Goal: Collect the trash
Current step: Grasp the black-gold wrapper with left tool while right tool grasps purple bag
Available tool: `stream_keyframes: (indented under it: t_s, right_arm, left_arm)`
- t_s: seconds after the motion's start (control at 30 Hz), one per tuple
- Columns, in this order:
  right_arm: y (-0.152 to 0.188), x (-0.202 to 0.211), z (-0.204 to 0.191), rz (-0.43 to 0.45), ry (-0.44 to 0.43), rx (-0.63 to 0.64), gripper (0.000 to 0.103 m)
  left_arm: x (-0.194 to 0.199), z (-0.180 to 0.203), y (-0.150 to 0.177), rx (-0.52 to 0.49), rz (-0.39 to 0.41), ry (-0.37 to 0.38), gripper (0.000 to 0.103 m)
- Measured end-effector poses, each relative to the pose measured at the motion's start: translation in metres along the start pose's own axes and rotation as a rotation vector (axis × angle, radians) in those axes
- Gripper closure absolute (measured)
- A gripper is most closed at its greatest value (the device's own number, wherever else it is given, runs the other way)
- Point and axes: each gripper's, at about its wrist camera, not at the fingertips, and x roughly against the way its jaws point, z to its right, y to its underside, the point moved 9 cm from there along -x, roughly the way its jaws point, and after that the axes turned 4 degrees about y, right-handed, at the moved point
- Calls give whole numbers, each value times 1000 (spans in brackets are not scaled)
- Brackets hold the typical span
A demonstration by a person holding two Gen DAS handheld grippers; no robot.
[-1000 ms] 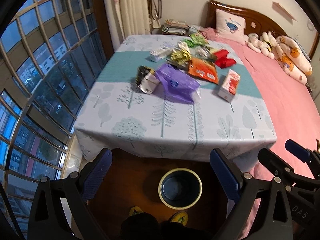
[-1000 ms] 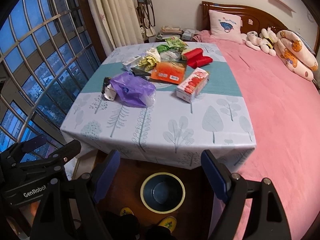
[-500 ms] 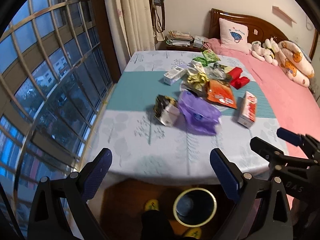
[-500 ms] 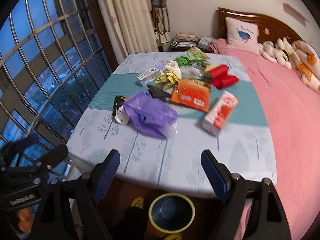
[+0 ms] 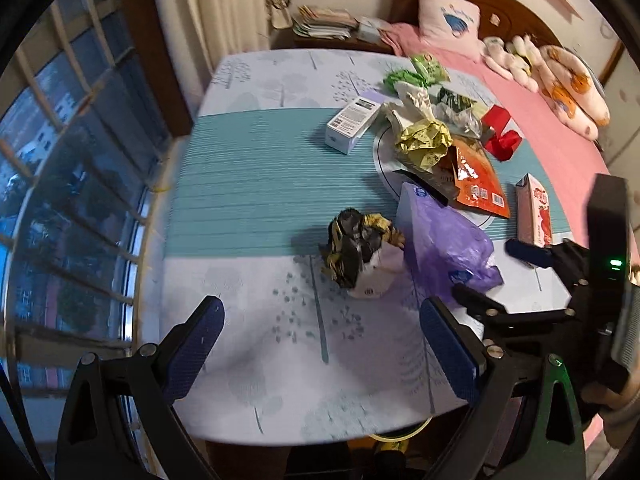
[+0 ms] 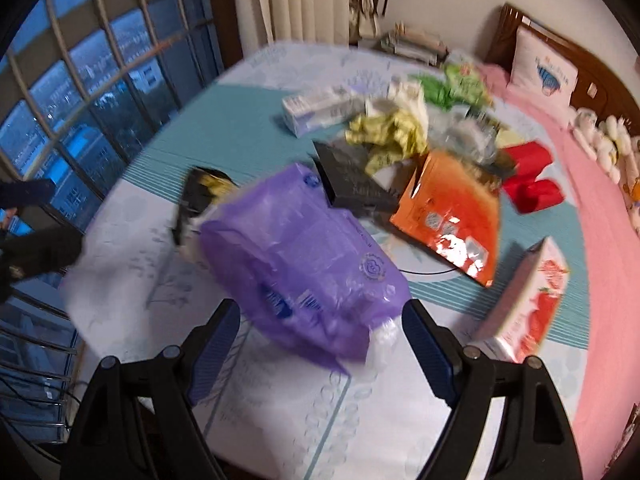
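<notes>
Both claws are pressing in over the desk [image 5: 248,184] compared with a second ago, when I was holding them back at its near edge with the bin in full sight; now only a sliver of the bin's yellow rim [image 5: 400,436] is peeking out below the tablecloth in the left wrist view. I am holding the right claw [image 6: 320,344] wide, both of its blue pads bracketing the near end of the purple plastic bag [image 6: 304,260], which is lying on the pale part of the cloth at the front of the litter, not yet gripped. I am carrying the left claw [image 5: 320,344] equally wide and empty, lining it up on the crumpled black-and-yellow wrapper [image 5: 356,248] that is sitting on the desk just left of the bag and touching it. I am judging the bag to be light, soft and slick, a thin film that is likely to sag and slide, so I am favouring a pinch on a bunched fold at its near end instead of a flat panel. The wrapper, I am guessing, is nearly weightless and springy; a squeeze across its crumpled middle looks safest. Behind them, an orange packet [image 6: 452,216], a red-and-white carton [image 6: 528,300], a white box [image 5: 352,124], yellow-green crumpled paper [image 5: 424,144] and red wrappers [image 5: 500,132] are waiting further up the desk, with the pink bed [image 5: 560,128] lying alongside on the right.
</notes>
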Motion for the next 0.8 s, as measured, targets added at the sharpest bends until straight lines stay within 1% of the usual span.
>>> stream_keyframes:
  t_s: [0.07,0.13,0.17,0.2,0.27,0.3,0.33,0.4,0.43,0.47,0.5,0.6,0.73,0.77,0.8]
  right_arm:
    - [1,-19,2,-48,8,-19,19]
    - [3,-34,5,-83,-3,-58,20]
    - [4,-39,6,-92,-3,-82,21]
    - [5,-42,8,-92,-7,-105,31]
    - [8,-45,9,-109,-14,-137,42]
    - [11,-46,10,-122,-7,-150,45]
    - [11,-45,10,-116,-5,-157,47]
    - [13,-42,10,-115,-5,-172,61]
    - [14,-39,10,-114,-15,-184,64]
    - [14,-37,10,-116,-30,-198,70]
    - [13,-35,12,-115,-46,-219,73]
    - [11,-24,12,-100,-77,-274,78]
    - [9,-10,5,-84,-89,-305,80]
    - [9,-6,4,-82,-91,-314,80]
    - [10,-2,3,-78,-92,-326,81]
  left_arm:
    - [-14,-1,-9,-25,-20,15,6]
    - [-22,0,-13,-43,-39,32,6]
    - [-27,1,-14,-51,-52,45,6]
    - [-34,2,-17,-61,-71,60,6]
    - [-42,3,-19,-74,-92,78,6]
    - [-48,4,-21,-86,-108,86,6]
    - [-52,6,-22,-93,-115,88,6]
    - [-62,9,-25,-108,-137,105,6]
    - [-66,11,-26,-112,-146,111,6]
    - [-71,13,-28,-118,-156,117,6]
    - [-77,15,-29,-123,-170,126,6]
    - [-90,18,-30,-131,-198,139,6]
    - [-108,21,-29,-143,-236,149,6]
    - [-113,22,-27,-150,-248,149,7]
    - [-116,23,-26,-154,-254,150,18]
